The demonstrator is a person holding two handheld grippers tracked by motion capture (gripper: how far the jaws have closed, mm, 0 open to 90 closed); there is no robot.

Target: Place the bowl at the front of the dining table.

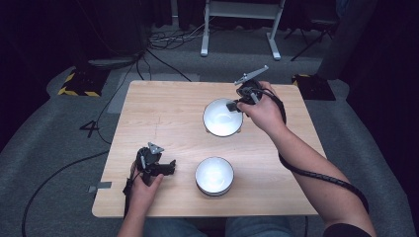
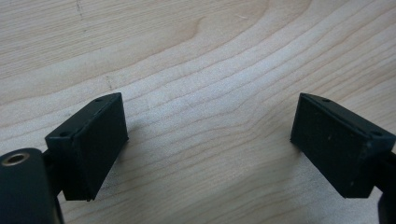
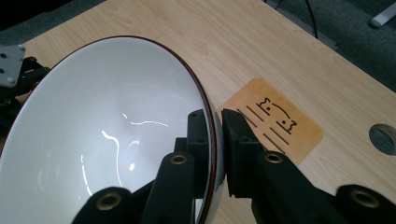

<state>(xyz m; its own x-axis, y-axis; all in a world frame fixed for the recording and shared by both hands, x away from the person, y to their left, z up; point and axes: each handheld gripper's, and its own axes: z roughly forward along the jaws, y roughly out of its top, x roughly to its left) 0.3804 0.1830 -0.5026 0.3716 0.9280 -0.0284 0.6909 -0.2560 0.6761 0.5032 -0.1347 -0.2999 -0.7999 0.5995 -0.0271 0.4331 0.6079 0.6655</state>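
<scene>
Bowl [image 1: 223, 117], white, pinched at its rim by right claw [image 3: 215, 135], sits beyond second bowl [image 1: 214, 176] on bench [image 1: 163, 111]. Left claw [image 2: 209, 140], spread and empty, rests beside second bowl, nearer it.

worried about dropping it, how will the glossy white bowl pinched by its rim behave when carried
The glossy white bowl with a dark rim looks rigid and probably ceramic, so likely fragile if dropped. Its shiny glaze suggests a slippery hold. The right gripper clamps just one edge, so the bowl may tilt or swing.
</scene>
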